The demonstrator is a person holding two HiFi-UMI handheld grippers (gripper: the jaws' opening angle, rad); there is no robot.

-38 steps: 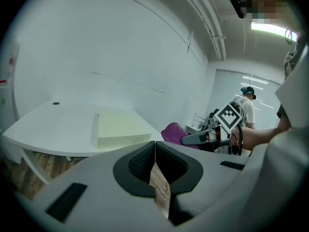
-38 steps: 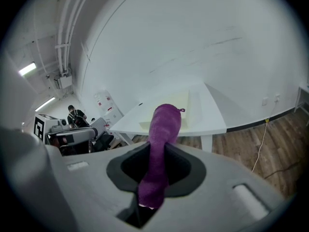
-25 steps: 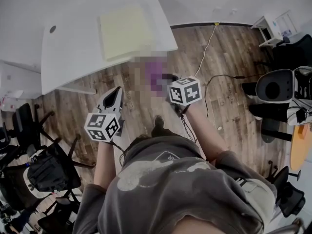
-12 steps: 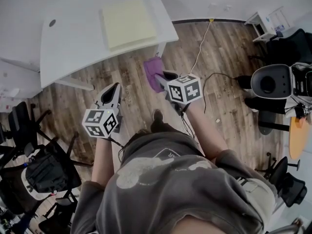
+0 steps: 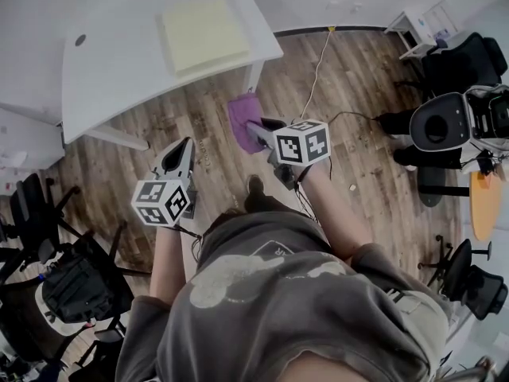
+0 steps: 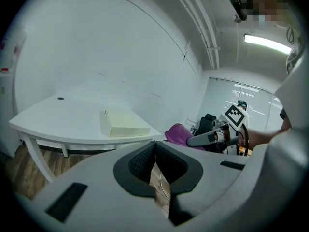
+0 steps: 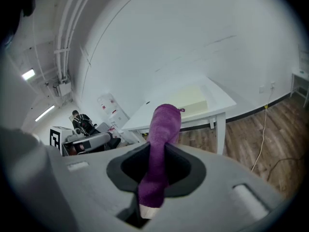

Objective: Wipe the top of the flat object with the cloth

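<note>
The person stood a little back from the white table [image 5: 111,70], a gripper in each hand, both held over the brown wooden plank floor [image 5: 358,157]. The right gripper [image 5: 256,130] had its jaws pinching a purple cloth [image 7: 163,129], which stood up out of them in a soft bunched column and hung just off the table's near corner, touching nothing else. The left gripper [image 5: 180,151] was lower and to the side, its jaws pressed together with nothing between them, pointing towards the table. On the tabletop lay the pale yellow flat rectangular block [image 5: 203,32], flat on its broad face near the table's right end and well apart from the cloth. A thin white cable [image 5: 318,70] trailed across the floor beside the table.
</note>
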